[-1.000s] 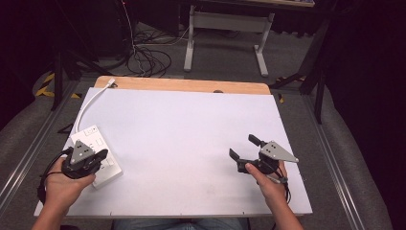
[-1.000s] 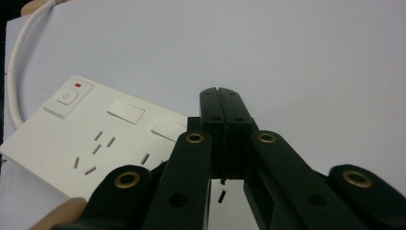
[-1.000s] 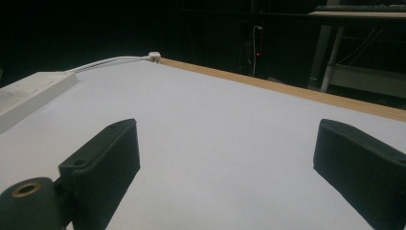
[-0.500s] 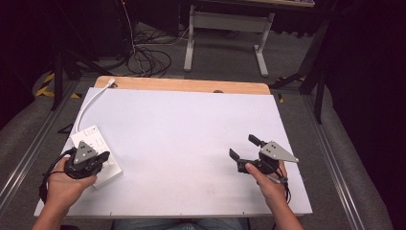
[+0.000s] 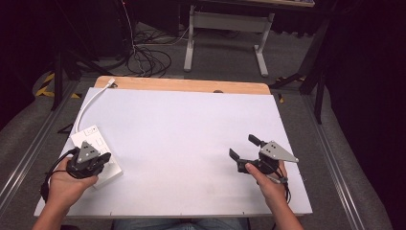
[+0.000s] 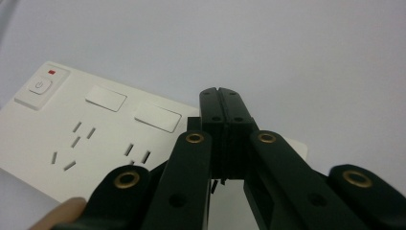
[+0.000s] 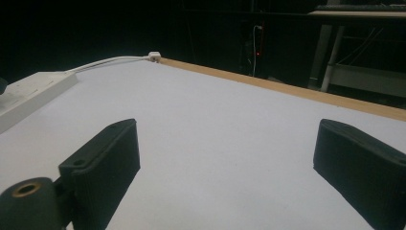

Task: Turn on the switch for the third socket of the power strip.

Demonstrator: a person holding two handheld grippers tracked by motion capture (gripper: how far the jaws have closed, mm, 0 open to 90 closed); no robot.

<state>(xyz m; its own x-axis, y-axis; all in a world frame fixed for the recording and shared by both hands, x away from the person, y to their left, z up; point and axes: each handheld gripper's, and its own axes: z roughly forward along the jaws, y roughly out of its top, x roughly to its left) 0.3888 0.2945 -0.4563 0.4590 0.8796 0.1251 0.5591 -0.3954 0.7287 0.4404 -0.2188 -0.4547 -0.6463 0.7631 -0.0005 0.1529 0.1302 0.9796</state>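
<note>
Looking down from the high view, I see the white power strip lying flat near the left edge of the tabletop, toward the front-left corner, with its white cord curving away to the far-left corner, where the plug end rests at the wooden strip along the far edge. My left hand-held gripper sits over the near end of the strip, with the left hand wrapped around it from the front edge. In the left gripper view its two black jaws are pressed fully together, nothing between them, and their tips hang over the strip's right-hand part, just past the two white shutters. I cannot tell whether the tips touch the casing. The strip's power button with its small red mark sits at the strip's other end, well apart from the jaws.

My right hand-held gripper is near the front-right corner, held in the right hand, well apart from the strip. Its jaws stand wide open with bare white tabletop between them, gripping nothing. In the right gripper view the strip shows far off, past the left pad.
</note>
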